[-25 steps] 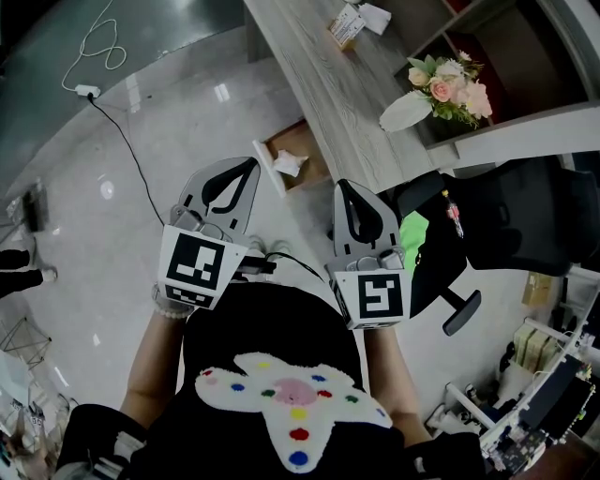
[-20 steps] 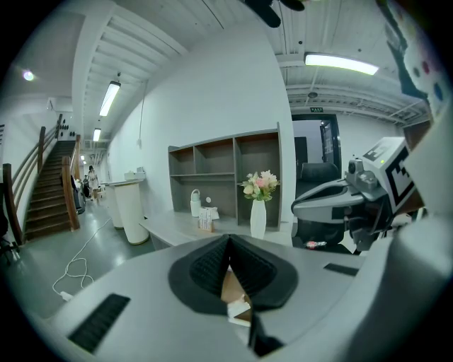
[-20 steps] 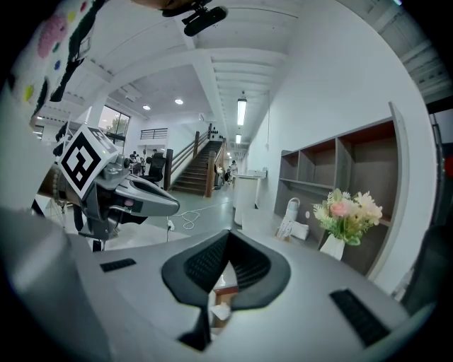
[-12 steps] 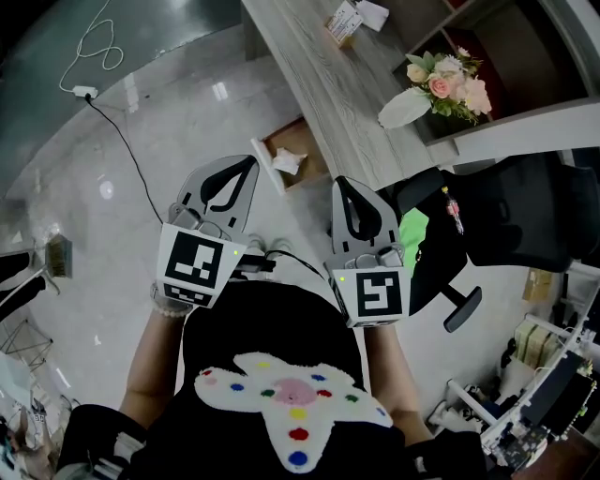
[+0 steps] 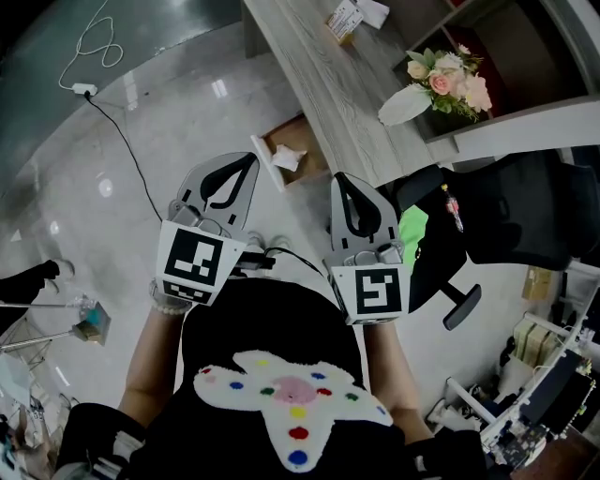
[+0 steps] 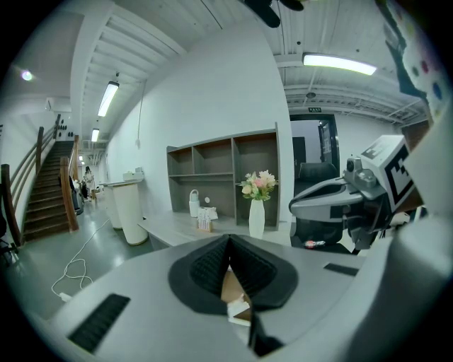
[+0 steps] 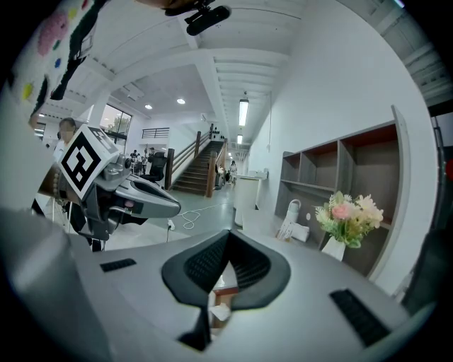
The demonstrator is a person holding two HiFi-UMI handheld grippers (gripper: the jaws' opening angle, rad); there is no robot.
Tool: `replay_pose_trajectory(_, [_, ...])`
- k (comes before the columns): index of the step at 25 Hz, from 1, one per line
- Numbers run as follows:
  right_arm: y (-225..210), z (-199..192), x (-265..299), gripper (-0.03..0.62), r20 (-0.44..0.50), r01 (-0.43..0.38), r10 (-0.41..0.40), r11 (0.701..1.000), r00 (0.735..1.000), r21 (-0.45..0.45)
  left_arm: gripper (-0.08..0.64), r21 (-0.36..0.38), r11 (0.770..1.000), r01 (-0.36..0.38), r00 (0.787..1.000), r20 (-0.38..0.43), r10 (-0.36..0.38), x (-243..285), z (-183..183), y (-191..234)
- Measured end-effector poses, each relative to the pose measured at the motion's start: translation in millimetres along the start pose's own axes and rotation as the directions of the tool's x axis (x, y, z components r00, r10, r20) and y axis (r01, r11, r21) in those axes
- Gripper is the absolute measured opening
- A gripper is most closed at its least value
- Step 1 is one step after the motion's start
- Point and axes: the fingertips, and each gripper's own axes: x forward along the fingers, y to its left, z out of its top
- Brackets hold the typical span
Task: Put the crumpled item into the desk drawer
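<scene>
The crumpled white item [image 5: 287, 160] lies inside the open wooden desk drawer [image 5: 305, 139], which is pulled out under the grey desk [image 5: 328, 80]. My left gripper [image 5: 249, 161] is held out in front of my body, shut and empty, its tip just left of the drawer. My right gripper [image 5: 340, 178] is alongside it, also shut and empty, its tip below the drawer near the desk edge. In the left gripper view the pads meet at the left gripper [image 6: 228, 242], and the crumpled item [image 6: 237, 309] shows below them. The right gripper [image 7: 228, 236] looks the same, with the item [image 7: 221, 311] below.
A white vase of flowers [image 5: 412, 103] and a small box [image 5: 345, 19] stand on the desk. A black office chair [image 5: 506, 225] sits right of the drawer. A power strip with its black cable [image 5: 127, 145] runs over the glossy floor at the left.
Both grippers have stayed almost still, shut. Along the floor at the left edge, a person's feet and a small stand have shifted.
</scene>
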Motion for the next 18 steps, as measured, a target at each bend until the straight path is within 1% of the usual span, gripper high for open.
replay_pose_trajectory(18, [2.3,-2.0,-2.7,0.002,-0.004,-0.002,0.002,1.000,1.000,-0.010,0.012,0.001,1.000,0.004,1.000,0.005,-0.004,-0.5,-0.6,-2.6])
